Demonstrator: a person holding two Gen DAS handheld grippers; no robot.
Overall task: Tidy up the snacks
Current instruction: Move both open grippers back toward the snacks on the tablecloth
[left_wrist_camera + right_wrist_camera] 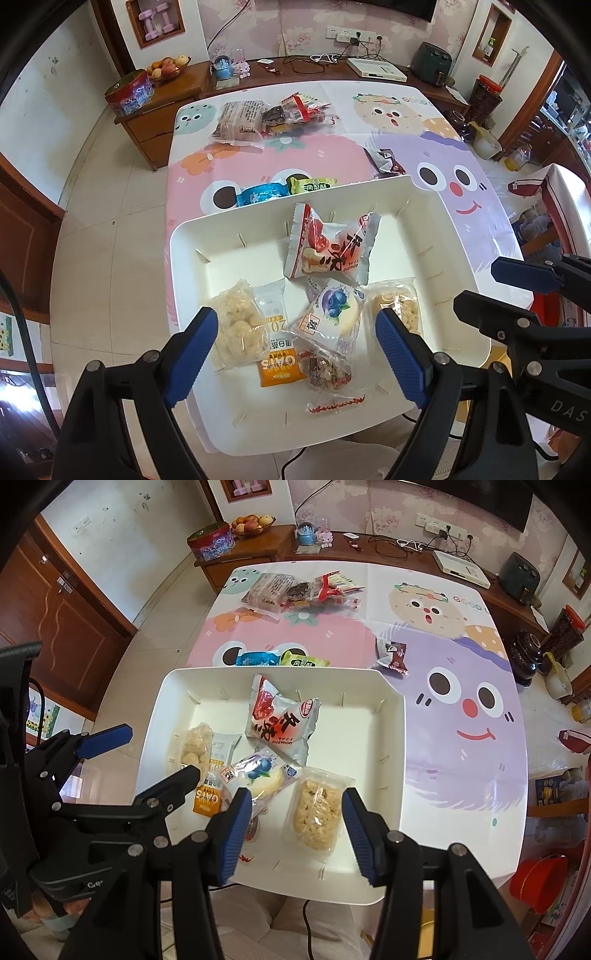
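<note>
Snacks lie partly gathered in a white tray (436,229) at the near edge of the desk (332,155): a red-and-white packet (332,247) toward the tray's far wall, a blueberry packet (332,306) in front of it, an orange oats packet (277,354), a pale puffed-rice packet (240,325) and a rice-crisp bar (317,805) toward the near side. On the desk just beyond the tray sit a blue packet (262,194) and a green packet (314,184); a dark packet (386,160) lies off the tray's far right corner, and a loose pile of snacks (273,118) rests near the far edge. Left hand-held gripper (299,354) and right hand-held gripper (295,830) both hover above the tray's near side, fingers spread apart, grasping nothing.
</note>
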